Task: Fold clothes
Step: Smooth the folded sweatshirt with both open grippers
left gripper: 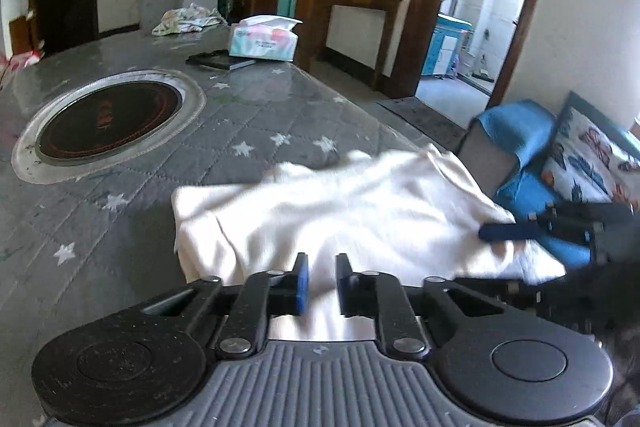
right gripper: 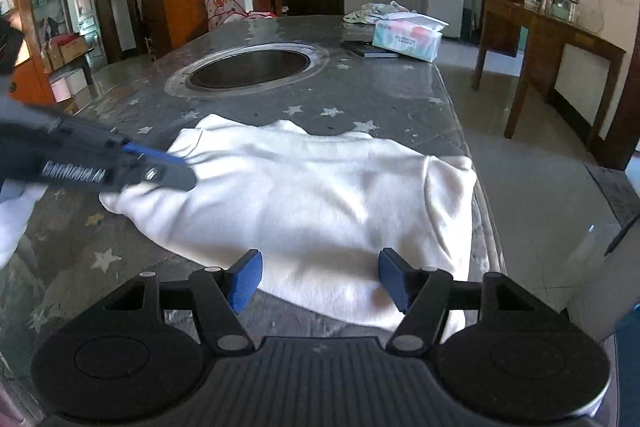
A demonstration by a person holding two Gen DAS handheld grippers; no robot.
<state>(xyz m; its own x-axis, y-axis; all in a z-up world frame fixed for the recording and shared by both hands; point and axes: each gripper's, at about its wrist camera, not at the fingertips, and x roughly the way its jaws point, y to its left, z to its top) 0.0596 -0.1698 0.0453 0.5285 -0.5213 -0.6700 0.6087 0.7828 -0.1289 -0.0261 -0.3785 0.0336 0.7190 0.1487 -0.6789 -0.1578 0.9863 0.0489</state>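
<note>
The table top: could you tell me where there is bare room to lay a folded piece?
Free: the strip of table between the white garment and round cooktop, and left of the garment. Crowded: the far right corner, with tissue box, dark flat item and crumpled cloth.

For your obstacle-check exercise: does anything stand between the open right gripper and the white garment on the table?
Nothing visible does. The right gripper hangs directly over the white garment, jaws apart; the tissue box sits far behind.

The left gripper [left gripper: 321, 281] sits low in the centre of its own view, its blue-padded jaws a narrow gap apart. The right gripper [right gripper: 320, 277] fills the bottom of its view, jaws spread wide. Each one reaches in at the other's frame edge.
</note>
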